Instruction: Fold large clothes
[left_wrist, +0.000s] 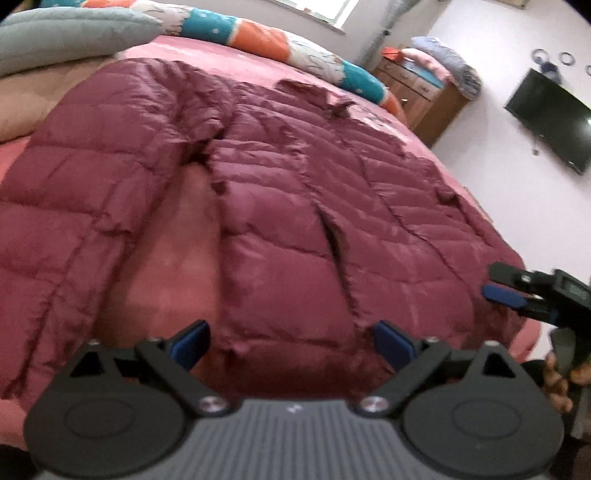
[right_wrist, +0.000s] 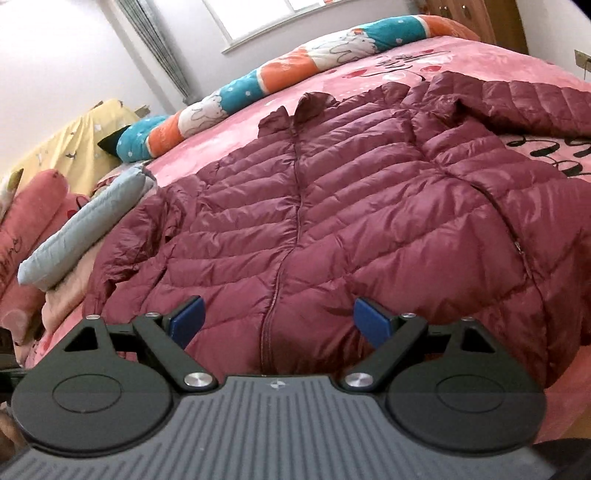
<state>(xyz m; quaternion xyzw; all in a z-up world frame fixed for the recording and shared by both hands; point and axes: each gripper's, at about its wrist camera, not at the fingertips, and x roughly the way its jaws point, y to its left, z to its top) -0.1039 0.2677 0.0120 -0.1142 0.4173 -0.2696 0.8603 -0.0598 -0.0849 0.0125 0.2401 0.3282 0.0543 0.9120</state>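
Note:
A maroon quilted puffer jacket (left_wrist: 288, 206) lies flat, front up and zipped, on a pink bed (left_wrist: 162, 280). In the left wrist view my left gripper (left_wrist: 291, 341) is open and empty, just above the jacket's bottom hem. One sleeve (left_wrist: 62, 206) spreads out to the left. My right gripper (left_wrist: 517, 291) shows at the right edge by the jacket's side. In the right wrist view the jacket (right_wrist: 332, 221) fills the middle, collar far, and my right gripper (right_wrist: 279, 323) is open and empty over the hem near the zipper. The other sleeve (right_wrist: 517, 99) stretches right.
A rolled teal, orange and white quilt (right_wrist: 258, 85) lies along the far side of the bed. A grey-blue rolled blanket (right_wrist: 85, 229) and pink bedding (right_wrist: 26, 229) sit at the left. A wooden dresser (left_wrist: 417, 88) and a wall TV (left_wrist: 550, 122) stand beyond the bed.

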